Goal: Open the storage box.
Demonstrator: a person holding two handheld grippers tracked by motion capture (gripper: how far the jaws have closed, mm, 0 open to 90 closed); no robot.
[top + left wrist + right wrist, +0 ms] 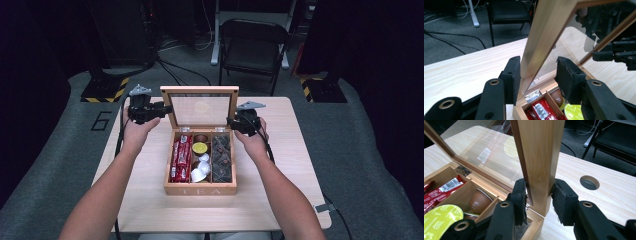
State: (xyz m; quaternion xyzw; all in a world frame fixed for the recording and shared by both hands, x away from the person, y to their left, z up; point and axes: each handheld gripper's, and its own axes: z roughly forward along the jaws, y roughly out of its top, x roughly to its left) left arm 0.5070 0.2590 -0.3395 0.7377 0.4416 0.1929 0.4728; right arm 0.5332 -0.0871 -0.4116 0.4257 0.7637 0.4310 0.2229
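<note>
Standing in the middle of a pale wooden table (290,165): a wooden tea box (200,189) marked TEA on its front wall, sitting with its glass-paned lid (200,90) raised upright on the far hinges. Lying in its three compartments: red packets (181,157) in the left one, a yellow-topped capsule (200,148) with white cups (201,170) and a brown capsule (479,201) in the middle one, dark wrapped pieces (221,157) in the right one. Reaching in from below, two forearms. Gripping the right side rail of the lid near its lower end: the right gripper (539,195), both pads pressing against the wood, so clamped on the lid. Straddling the left side rail of the lid: the left gripper (537,72), one pad touching the rail, the other standing apart from it with a gap, so jaws apart and not clamping. Showing beyond the table, on grey carpet: a black folding chair (252,45). Showing in the tabletop to the right of the box in the right gripper view: a round cable hole (589,182).
</note>
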